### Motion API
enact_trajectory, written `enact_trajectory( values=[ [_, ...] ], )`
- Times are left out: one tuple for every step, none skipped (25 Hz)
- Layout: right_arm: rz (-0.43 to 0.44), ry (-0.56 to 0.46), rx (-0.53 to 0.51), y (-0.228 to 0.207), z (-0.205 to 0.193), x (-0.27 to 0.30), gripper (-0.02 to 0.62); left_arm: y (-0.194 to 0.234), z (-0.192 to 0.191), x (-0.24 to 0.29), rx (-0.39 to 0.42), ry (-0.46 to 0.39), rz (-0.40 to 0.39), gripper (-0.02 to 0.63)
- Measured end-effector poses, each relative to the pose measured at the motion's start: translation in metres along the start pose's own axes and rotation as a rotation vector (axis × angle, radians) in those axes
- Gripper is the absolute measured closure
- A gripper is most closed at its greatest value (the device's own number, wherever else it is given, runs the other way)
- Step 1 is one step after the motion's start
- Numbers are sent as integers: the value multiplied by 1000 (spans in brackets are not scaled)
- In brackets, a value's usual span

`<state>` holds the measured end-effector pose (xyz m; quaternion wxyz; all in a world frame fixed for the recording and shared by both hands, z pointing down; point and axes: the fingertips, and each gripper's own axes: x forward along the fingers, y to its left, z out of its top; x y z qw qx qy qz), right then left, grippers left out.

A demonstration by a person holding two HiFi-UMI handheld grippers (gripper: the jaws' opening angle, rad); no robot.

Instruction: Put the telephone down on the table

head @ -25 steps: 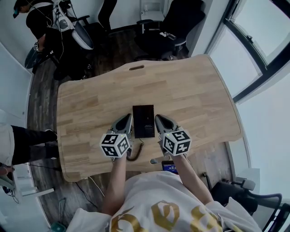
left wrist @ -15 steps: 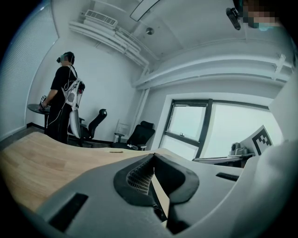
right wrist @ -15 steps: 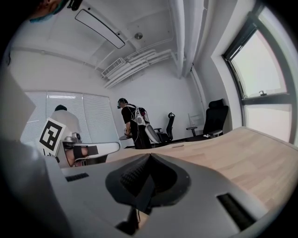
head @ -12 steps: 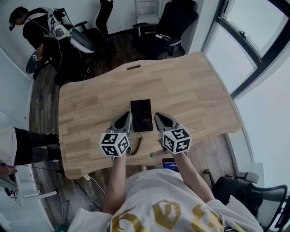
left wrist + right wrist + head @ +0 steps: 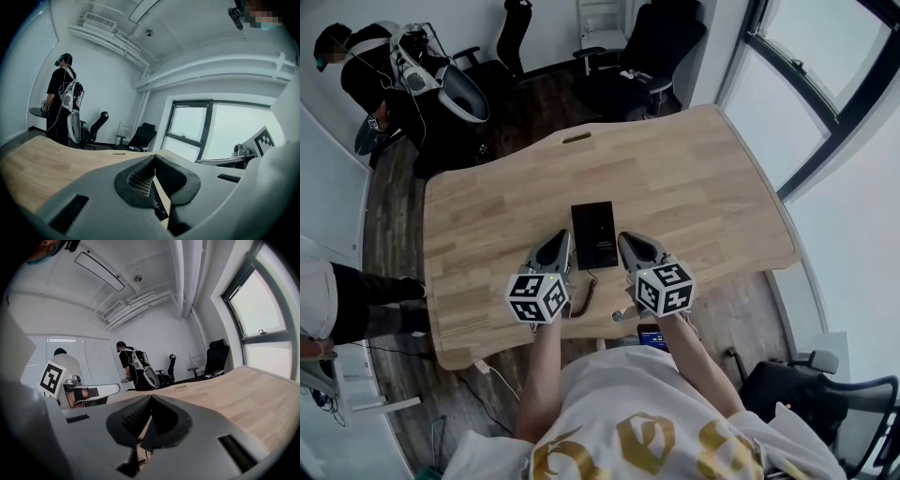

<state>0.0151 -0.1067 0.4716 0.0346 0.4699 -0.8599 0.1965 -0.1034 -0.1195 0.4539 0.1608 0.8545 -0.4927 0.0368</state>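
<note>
Item: telephone (image 5: 594, 234), black, lying flat on the tabletop (image 5: 703, 178), its coiled cord (image 5: 584, 298) trailing behind it. My left gripper (image 5: 564, 238) and right gripper (image 5: 624, 240) flank the telephone's near end, jaws pressed together and empty, lately drawn back from it. I judge the placement done.

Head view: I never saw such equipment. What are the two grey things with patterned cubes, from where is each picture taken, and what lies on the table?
They are hand tools, not a robot: a person holds a left gripper and a right gripper, each with two jaws and a marker cube. The head view looks down from the person's head; the other two views come from a camera on each gripper. A black telephone lies on the wooden table between the grippers. Both grippers are shut and hold nothing.
</note>
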Motion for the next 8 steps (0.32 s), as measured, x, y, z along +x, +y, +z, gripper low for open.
enact_trajectory(
  values=[
    [1, 2, 2, 1, -1, 1, 583, 1, 0, -1, -1, -1, 0, 597],
    [4, 4, 5, 2, -2, 2, 583, 3, 0, -2, -4, -1, 1, 597],
    [8, 7, 9, 3, -3, 3, 583, 5, 0, -3, -7, -2, 2, 597],
    [12, 11, 11, 5, -3, 4, 583, 8, 0, -4, -12, -2, 4, 597],
    [16, 15, 13, 7, -4, 5, 583, 10, 1, -6, -18, -1, 6, 597],
    [20, 18, 13, 9, -5, 6, 583, 12, 1, -7, -25, -1, 8, 597],
    [23, 22, 14, 11, -5, 7, 583, 14, 1, -8, -31, 0, 10, 597],
    [26, 25, 15, 13, -6, 8, 583, 17, 0, -10, -37, 1, 12, 597]
  ],
)
